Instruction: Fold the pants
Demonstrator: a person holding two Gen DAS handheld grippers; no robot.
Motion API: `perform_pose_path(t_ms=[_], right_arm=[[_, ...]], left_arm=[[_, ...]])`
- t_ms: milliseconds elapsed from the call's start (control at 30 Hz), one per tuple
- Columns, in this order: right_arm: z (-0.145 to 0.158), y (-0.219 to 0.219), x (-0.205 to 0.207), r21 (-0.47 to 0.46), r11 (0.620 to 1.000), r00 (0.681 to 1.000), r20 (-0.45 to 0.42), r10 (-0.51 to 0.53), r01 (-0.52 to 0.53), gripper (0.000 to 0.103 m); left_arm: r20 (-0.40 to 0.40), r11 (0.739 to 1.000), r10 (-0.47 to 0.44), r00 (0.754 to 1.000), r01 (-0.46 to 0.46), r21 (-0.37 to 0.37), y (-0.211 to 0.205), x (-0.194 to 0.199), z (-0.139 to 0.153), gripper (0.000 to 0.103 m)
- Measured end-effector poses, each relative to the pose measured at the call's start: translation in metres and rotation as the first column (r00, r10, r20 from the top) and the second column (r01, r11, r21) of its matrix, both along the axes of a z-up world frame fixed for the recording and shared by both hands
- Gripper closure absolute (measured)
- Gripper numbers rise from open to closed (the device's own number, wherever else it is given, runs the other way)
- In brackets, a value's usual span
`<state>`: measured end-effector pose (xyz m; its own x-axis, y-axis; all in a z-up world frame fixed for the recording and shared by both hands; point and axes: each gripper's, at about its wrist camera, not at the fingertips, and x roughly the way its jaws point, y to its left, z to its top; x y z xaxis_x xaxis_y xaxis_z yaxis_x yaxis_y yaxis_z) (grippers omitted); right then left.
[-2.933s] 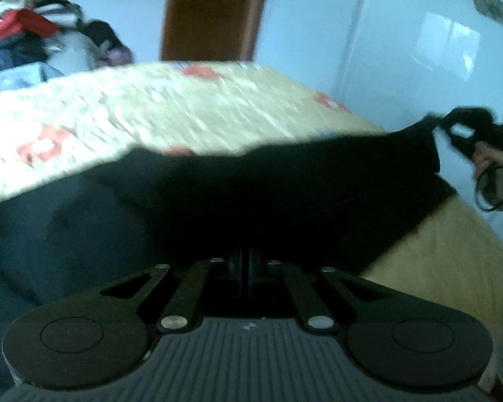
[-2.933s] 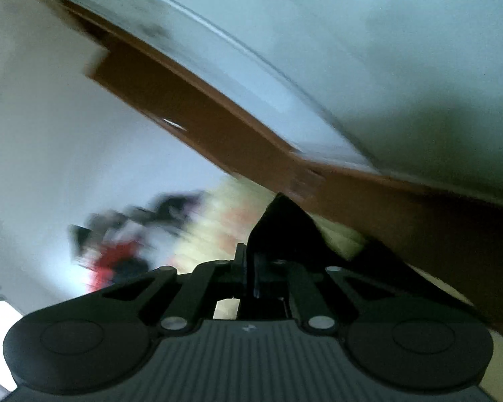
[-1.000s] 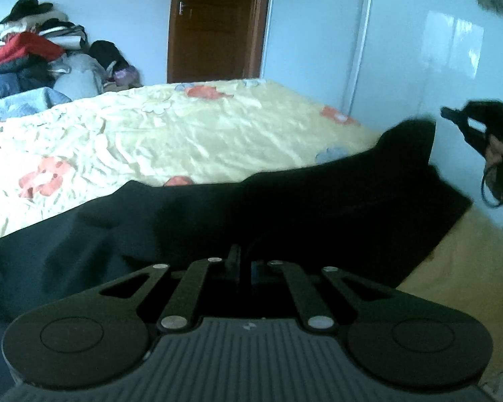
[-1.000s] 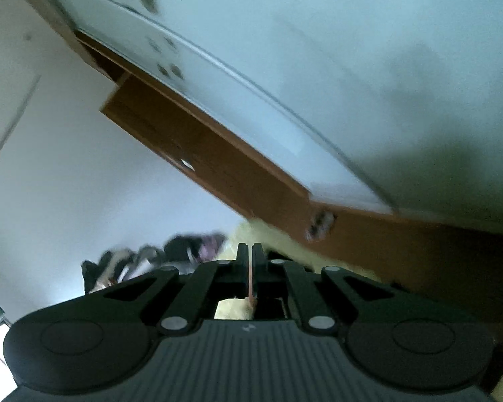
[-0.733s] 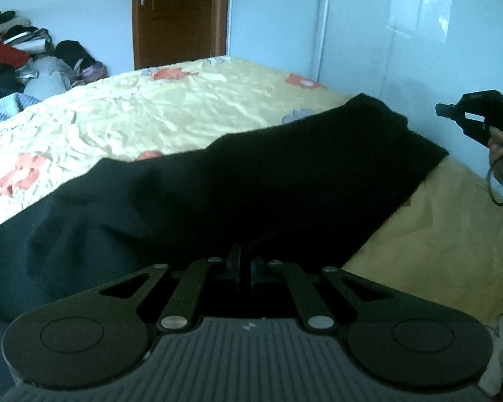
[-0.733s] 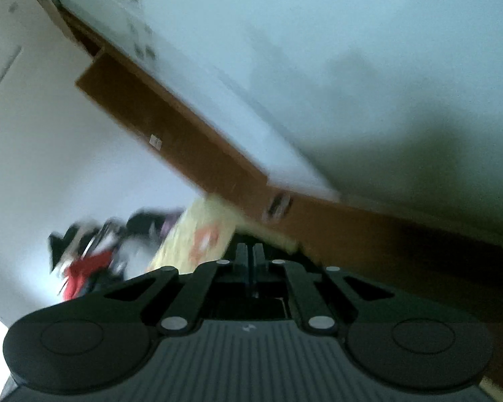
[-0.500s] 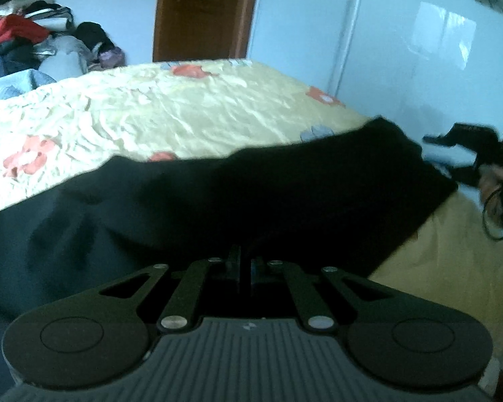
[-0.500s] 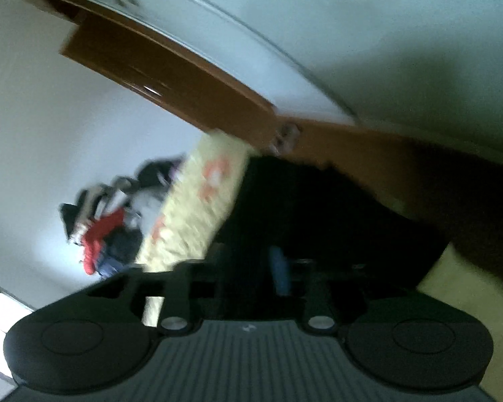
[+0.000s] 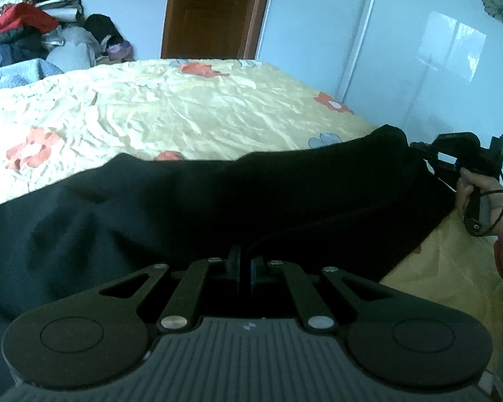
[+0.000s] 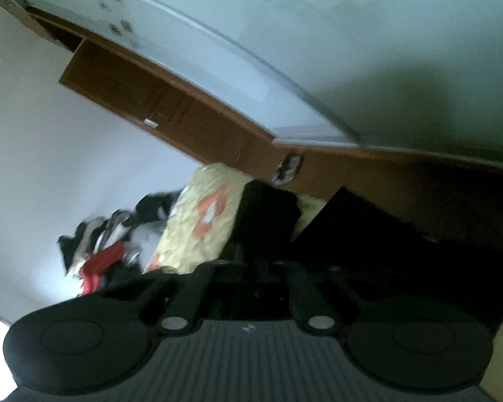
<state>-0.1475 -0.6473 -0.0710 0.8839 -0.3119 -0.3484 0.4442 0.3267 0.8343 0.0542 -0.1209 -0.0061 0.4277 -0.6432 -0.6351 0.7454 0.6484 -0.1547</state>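
Black pants (image 9: 218, 197) lie spread across the near part of a bed with a yellow flowered sheet (image 9: 171, 114). My left gripper (image 9: 242, 263) is shut on the near edge of the pants. My right gripper (image 9: 419, 149) shows at the right of the left wrist view, at the far right corner of the pants; whether its fingers pinch the cloth is unclear. In the tilted, blurred right wrist view the pants (image 10: 385, 241) fill the area ahead of the right gripper (image 10: 251, 264), whose fingertips are dark against the cloth.
A pile of clothes (image 9: 26, 37) lies at the far left of the bed. A brown door (image 9: 214, 10) and a glossy white wardrobe (image 9: 436, 53) stand behind. The bed's right edge runs near the right gripper.
The right gripper had let go of the pants corner and swung away; it has come back to that corner. The pants dropped flat on the bed. The left gripper kept its hold.
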Motion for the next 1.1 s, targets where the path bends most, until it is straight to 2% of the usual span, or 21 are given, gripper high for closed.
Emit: perform_pose_path(t_ms=[67,167,233,367,467,533,600,667,700,733,800,833,867,900,933,967,1000,1033,1067,1100], right_arm=[[0.004,0.002,-0.006,-0.022,0.999,0.999,0.044,-0.028,0.029,0.1],[0.023,0.018,-0.02,-0.125,0.991,0.998,0.05,-0.048,0.054,0.1],[0.031,0.029,-0.041,-0.169,0.984,0.998,0.016,-0.062,0.064,0.1],[0.025,0.041,-0.076,-0.181,0.981,0.992,-0.087,-0.094,0.077,0.1],[0.015,0.041,-0.073,-0.163,0.987,0.981,-0.189,-0.044,0.012,0.099],[0.011,0.038,-0.064,-0.123,0.992,0.969,-0.246,-0.028,-0.003,0.098],[0.014,0.038,-0.058,-0.127,0.991,0.965,-0.264,-0.002,-0.033,0.095],[0.02,0.038,-0.055,-0.159,0.986,0.955,-0.295,-0.003,-0.046,0.085],[0.024,0.039,-0.056,-0.178,0.984,0.953,-0.3,-0.033,-0.022,0.083],[0.03,0.04,-0.063,-0.214,0.976,0.947,-0.302,-0.113,0.048,0.079],[0.04,0.052,-0.074,-0.306,0.928,0.903,-0.301,-0.306,0.213,0.075],[0.049,0.061,-0.074,-0.36,0.902,0.889,-0.293,-0.352,0.239,0.075],[0.058,0.071,-0.065,-0.415,0.893,0.911,-0.274,-0.308,0.177,0.075],[0.066,0.08,-0.048,-0.451,0.89,0.937,-0.279,-0.208,0.063,0.074],[0.072,0.091,-0.028,-0.468,0.881,0.947,-0.308,-0.09,-0.068,0.068],[0.077,0.103,-0.004,-0.474,0.855,0.937,-0.346,0.04,-0.212,0.056],[0.08,0.119,0.021,-0.476,0.803,0.906,-0.385,0.175,-0.358,0.05],[0.083,0.139,0.047,-0.48,0.724,0.853,-0.426,0.302,-0.496,0.041],[0.084,0.162,0.071,-0.492,0.629,0.792,-0.469,0.39,-0.601,0.04],[0.085,0.183,0.091,-0.509,0.543,0.742,-0.51,0.436,-0.668,0.04]], left_arm=[[0.006,1.0,0.016,1.0,-0.016,-0.006,0.002,0.003,0.001,0.098],[-0.014,1.0,-0.015,1.0,0.014,-0.013,0.005,0.002,0.005,0.098],[0.005,0.998,-0.06,0.998,0.06,-0.003,0.007,-0.005,0.007,0.098],[0.013,0.988,-0.149,0.989,0.148,0.052,0.006,-0.023,-0.004,0.098],[0.032,0.981,-0.156,0.987,0.151,0.122,0.001,-0.027,-0.018,0.095],[0.017,0.983,-0.141,0.99,0.138,0.124,0.0,-0.022,-0.022,0.092],[0.003,0.986,-0.125,0.992,0.124,0.114,0.003,-0.019,-0.02,0.082],[-0.002,0.985,-0.117,0.993,0.116,0.129,0.006,-0.017,-0.018,0.075],[-0.003,0.985,-0.115,0.993,0.114,0.131,0.009,-0.017,-0.016,0.074],[-0.007,0.985,-0.116,0.993,0.116,0.13,0.012,-0.017,-0.014,0.073],[-0.029,0.985,-0.12,0.992,0.123,0.123,0.019,-0.017,-0.009,0.069],[-0.037,0.985,-0.126,0.991,0.129,0.115,0.023,-0.017,-0.005,0.067],[-0.041,0.985,-0.129,0.991,0.133,0.107,0.026,-0.018,-0.001,0.066],[-0.043,0.986,-0.131,0.991,0.134,0.101,0.029,-0.017,0.002,0.066],[-0.045,0.987,-0.13,0.99,0.134,0.092,0.031,-0.016,0.006,0.065],[-0.047,0.989,-0.124,0.991,0.127,0.078,0.033,-0.014,0.01,0.063],[-0.052,0.991,-0.117,0.992,0.12,0.065,0.035,-0.011,0.013,0.063],[-0.06,0.993,-0.107,0.992,0.11,0.05,0.036,-0.007,0.015,0.062],[-0.072,0.995,-0.09,0.993,0.092,0.034,0.039,-0.003,0.018,0.062],[-0.084,0.997,-0.077,0.994,0.079,0.023,0.04,0.0,0.021,0.062]])
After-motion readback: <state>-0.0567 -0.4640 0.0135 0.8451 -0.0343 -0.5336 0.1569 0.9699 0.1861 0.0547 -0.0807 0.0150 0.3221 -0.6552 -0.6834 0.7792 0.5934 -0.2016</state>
